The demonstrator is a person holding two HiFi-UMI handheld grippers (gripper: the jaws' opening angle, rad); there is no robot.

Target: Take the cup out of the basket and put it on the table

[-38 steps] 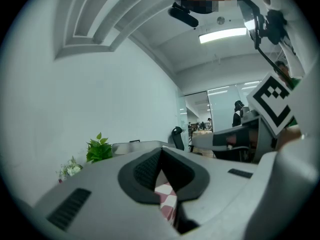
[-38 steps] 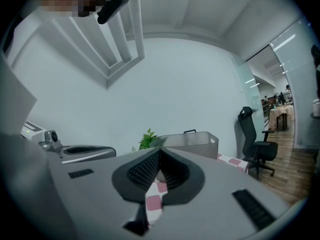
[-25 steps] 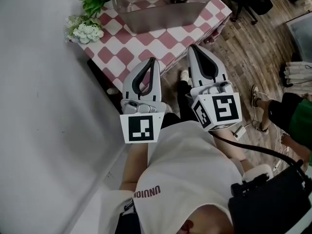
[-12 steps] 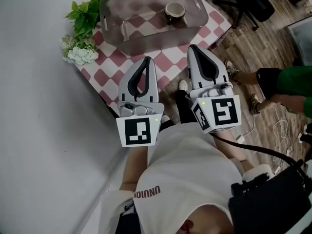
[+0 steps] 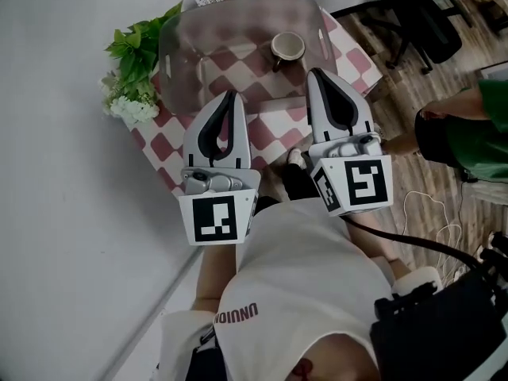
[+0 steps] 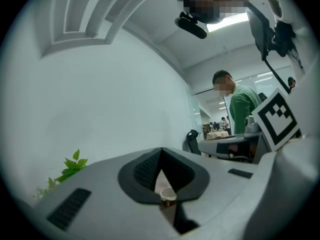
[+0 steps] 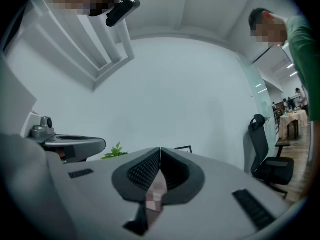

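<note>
A small cup (image 5: 287, 47) with a pale rim stands inside a translucent grey basket (image 5: 186, 42) on a table with a pink and white checked cloth (image 5: 163, 152). My left gripper (image 5: 230, 95) is shut with nothing in it, its tips near the basket's near wall. My right gripper (image 5: 314, 74) is shut too and empty, its tips just short of the cup. In the left gripper view the cup (image 6: 167, 198) shows small through the gap behind the joined tips of the left gripper (image 6: 161, 151). In the right gripper view only checked cloth (image 7: 156, 193) shows below the right gripper (image 7: 160, 151).
A green plant with white flowers (image 5: 133, 82) sits at the table's left corner by the white wall. A black office chair (image 5: 425, 14) stands on the wooden floor at the right, and a person in green (image 5: 468, 133) sits near it. Cables (image 5: 432, 221) lie on the floor.
The view has shifted so the table, basket and cup sit lower and closer to both grippers. My left gripper has moved forward to the basket's wall. Both stay shut.
</note>
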